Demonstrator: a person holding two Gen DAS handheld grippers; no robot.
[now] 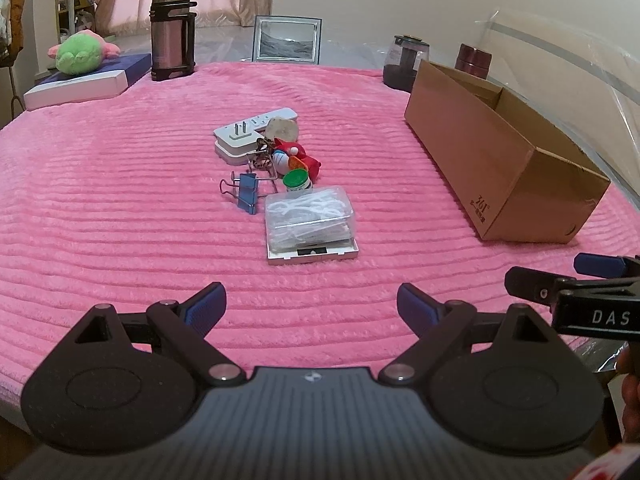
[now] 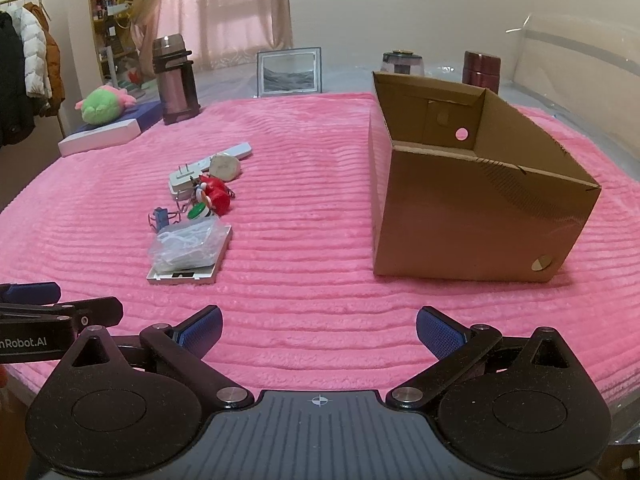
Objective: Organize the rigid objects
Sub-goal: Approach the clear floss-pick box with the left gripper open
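A small heap lies mid-table on the pink blanket point(image 1: 120, 208): a clear plastic box of white picks point(image 1: 310, 216) on a flat white case, a blue binder clip point(image 1: 246, 192), a green-capped bottle point(image 1: 297, 181), a red toy figure point(image 1: 296, 156), a white plug adapter point(image 1: 240, 136) and a white remote point(image 1: 272, 116). The same heap point(image 2: 192, 232) shows left of centre in the right wrist view. An open cardboard box point(image 2: 472, 200) stands to the right. My left gripper point(image 1: 311, 308) is open, short of the heap. My right gripper point(image 2: 319, 332) is open over bare blanket, holding nothing.
At the table's far side stand a thermos point(image 1: 172, 32), a picture frame point(image 1: 287, 39), a dark glass jar point(image 1: 404, 62) and a maroon canister point(image 1: 474, 60). A green plush toy point(image 1: 80, 54) lies on a flat box at the far left. Clear plastic sheeting covers the right edge.
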